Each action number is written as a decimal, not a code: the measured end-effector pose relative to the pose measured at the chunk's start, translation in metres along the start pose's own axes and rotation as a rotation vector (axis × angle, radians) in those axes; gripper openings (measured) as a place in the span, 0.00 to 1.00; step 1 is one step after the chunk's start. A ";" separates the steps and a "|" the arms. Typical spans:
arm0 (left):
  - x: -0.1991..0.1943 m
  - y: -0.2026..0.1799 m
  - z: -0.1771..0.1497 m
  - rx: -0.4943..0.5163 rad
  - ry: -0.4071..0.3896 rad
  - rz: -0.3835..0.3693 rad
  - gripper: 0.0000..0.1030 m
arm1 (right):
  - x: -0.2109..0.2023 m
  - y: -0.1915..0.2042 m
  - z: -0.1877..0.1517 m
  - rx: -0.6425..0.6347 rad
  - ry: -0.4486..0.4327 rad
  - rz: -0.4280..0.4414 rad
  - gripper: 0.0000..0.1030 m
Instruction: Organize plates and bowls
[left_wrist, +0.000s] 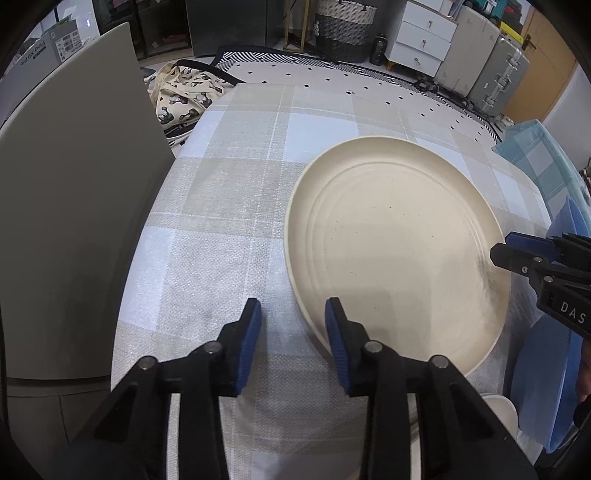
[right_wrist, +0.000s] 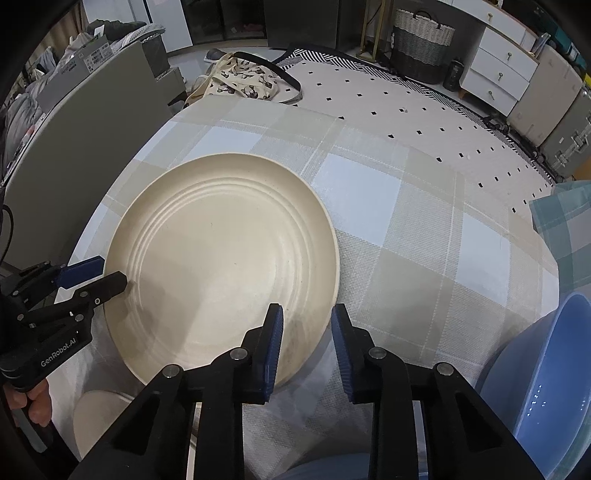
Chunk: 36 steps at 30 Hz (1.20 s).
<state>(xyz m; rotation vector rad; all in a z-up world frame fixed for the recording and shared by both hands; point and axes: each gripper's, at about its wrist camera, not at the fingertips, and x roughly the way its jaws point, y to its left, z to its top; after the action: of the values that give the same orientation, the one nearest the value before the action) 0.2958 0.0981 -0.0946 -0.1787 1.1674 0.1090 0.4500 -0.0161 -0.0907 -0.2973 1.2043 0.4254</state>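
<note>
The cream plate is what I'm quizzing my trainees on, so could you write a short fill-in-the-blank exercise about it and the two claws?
1. The cream plate lies on a ____ tablecloth.
2. The left claw and the right claw each straddle the plate's ____.
3. The bowl beside the right claw is ____ in colour.
4. The plate's inner surface shows raised concentric ____.

Missing words: checked; rim; blue; rings

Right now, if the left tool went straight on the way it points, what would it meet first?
Most likely the near-left rim of the cream plate, which sits between the left tool's fingers, then the checked tablecloth just under it. Depth is hard to judge.
</note>
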 end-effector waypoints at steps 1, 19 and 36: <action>0.000 -0.001 0.000 0.006 -0.001 -0.001 0.28 | -0.001 0.000 0.000 -0.004 -0.002 -0.004 0.25; -0.008 -0.020 -0.003 0.110 -0.037 0.012 0.15 | -0.002 0.017 -0.003 -0.080 -0.018 -0.090 0.07; -0.003 -0.010 -0.005 0.067 -0.019 0.025 0.21 | 0.007 -0.003 0.002 0.020 0.022 -0.066 0.23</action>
<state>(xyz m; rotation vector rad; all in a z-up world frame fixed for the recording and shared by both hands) 0.2921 0.0874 -0.0924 -0.1037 1.1530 0.0930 0.4548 -0.0168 -0.0962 -0.3245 1.2160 0.3539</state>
